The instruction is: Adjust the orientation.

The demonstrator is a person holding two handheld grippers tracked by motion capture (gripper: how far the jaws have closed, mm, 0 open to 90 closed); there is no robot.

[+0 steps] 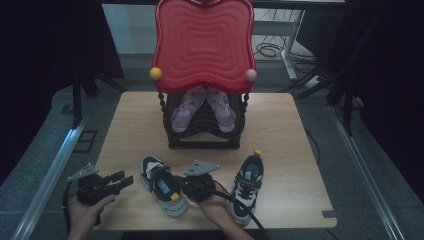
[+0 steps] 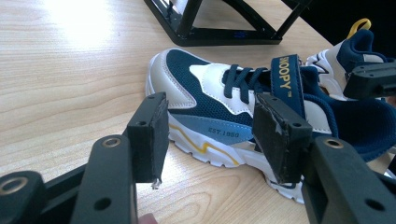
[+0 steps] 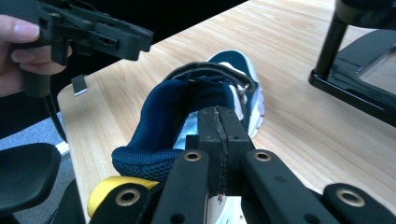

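Two navy-and-white sneakers lie on the wooden table [image 1: 280,125]. The left sneaker [image 1: 159,181] is near the front edge and the right sneaker [image 1: 248,187] lies beside it. My right gripper [image 1: 181,186] is shut, its tips against the padded navy collar of the left sneaker [image 3: 168,116]; in the right gripper view the right gripper [image 3: 219,114] has its pads pressed flat together, nothing visible between them. My left gripper [image 1: 124,179] hovers open at the front left, apart from the shoe. Through the left gripper [image 2: 210,105] I see the left sneaker [image 2: 210,88] side-on.
A black shoe rack [image 1: 202,142] with a red wavy top [image 1: 202,42] stands at mid-table, holding two purple sandals [image 1: 182,112]. Its base [image 2: 219,28] is just beyond the sneakers. The right sneaker's heel with a yellow loop [image 2: 359,46] lies past the left one.
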